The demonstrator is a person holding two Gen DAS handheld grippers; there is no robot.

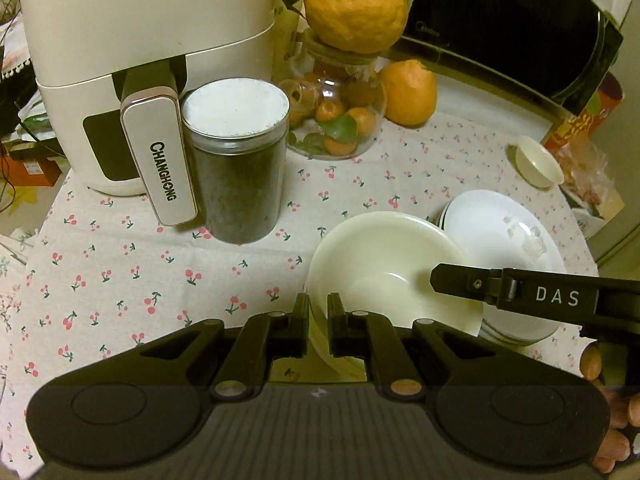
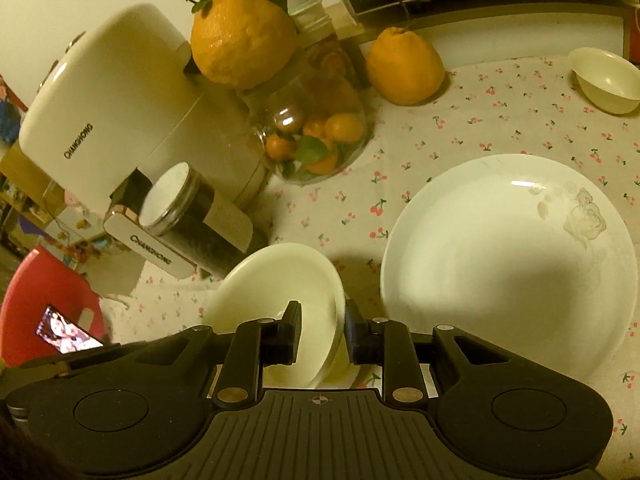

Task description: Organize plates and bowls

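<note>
A cream bowl [image 1: 384,264] is held tilted above the cherry tablecloth. My left gripper [image 1: 318,308] is shut on its left rim. My right gripper [image 2: 322,320] straddles its right rim [image 2: 280,280] with one finger inside and one outside; a small gap shows at the outer finger. Its finger [image 1: 472,282] reaches into the bowl in the left wrist view. A white plate with a flower print [image 2: 508,264] lies just right of the bowl, on top of other dishes [image 1: 516,236]. A small cream bowl [image 2: 608,80] stands at the far right.
A white air fryer [image 1: 132,60] and a dark jar with a white lid [image 1: 240,160] stand at the back left. A glass jar of small oranges [image 1: 340,120] carries a big orange; another orange [image 1: 408,92] lies beside it. A microwave [image 1: 500,20] is behind.
</note>
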